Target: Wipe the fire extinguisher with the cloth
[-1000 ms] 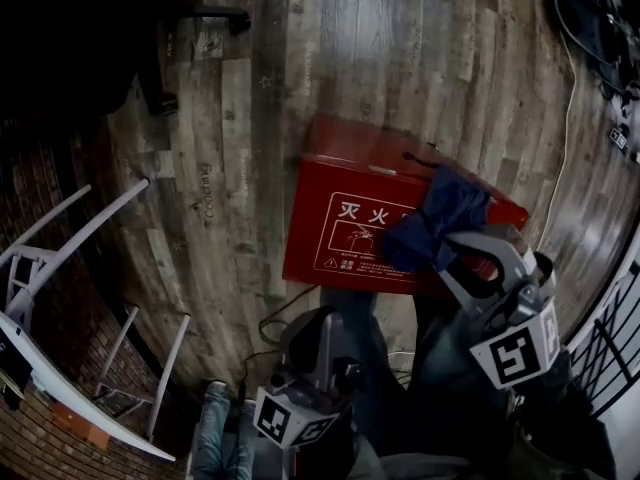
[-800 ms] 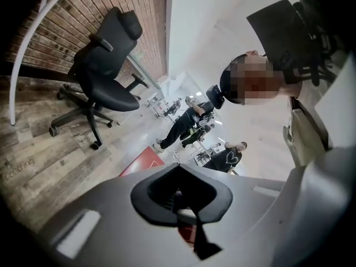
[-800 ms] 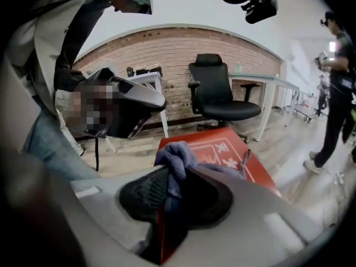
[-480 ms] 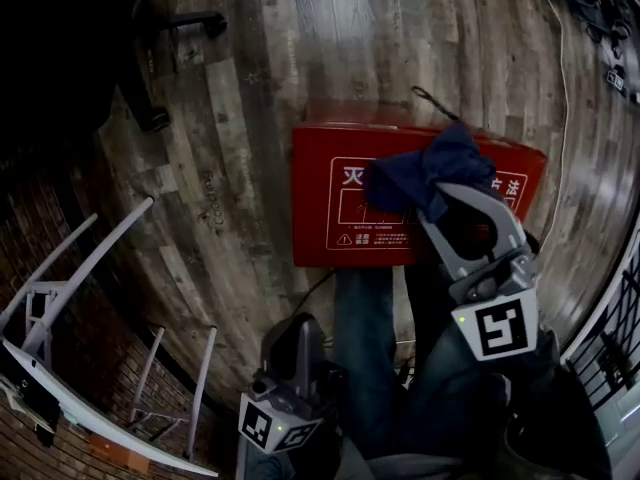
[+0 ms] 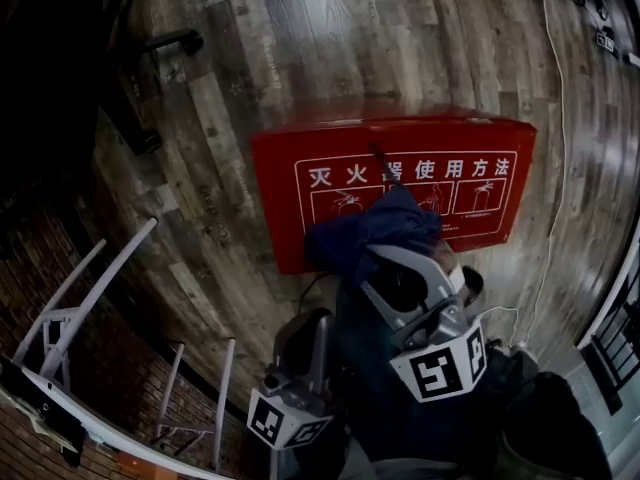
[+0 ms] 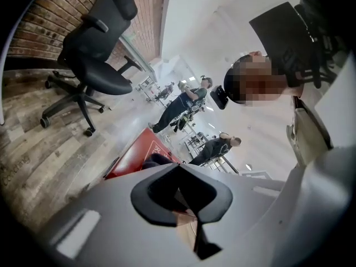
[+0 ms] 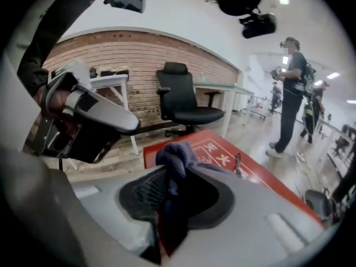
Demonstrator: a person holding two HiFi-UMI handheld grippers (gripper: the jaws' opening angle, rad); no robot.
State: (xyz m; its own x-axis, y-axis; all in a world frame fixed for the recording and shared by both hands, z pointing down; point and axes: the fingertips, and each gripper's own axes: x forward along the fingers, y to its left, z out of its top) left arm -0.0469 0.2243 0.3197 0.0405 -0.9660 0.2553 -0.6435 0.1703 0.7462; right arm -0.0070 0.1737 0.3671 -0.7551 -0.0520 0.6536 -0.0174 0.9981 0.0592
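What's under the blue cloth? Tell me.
The cloth, clamped in the right gripper, overlaps the red box's lower edge; the part of the box directly beneath it is hidden.

You're in an open, office-like workroom: a wood-plank floor (image 5: 330,38), and at your eleven o'clock a brick wall (image 7: 139,54) with a black office chair (image 7: 186,102) and a white table (image 7: 111,85). Other people (image 7: 292,93) stand farther off.

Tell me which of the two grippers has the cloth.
The right gripper: its jaws are shut on the dark blue cloth by the red box. The left gripper has nothing between its jaws.
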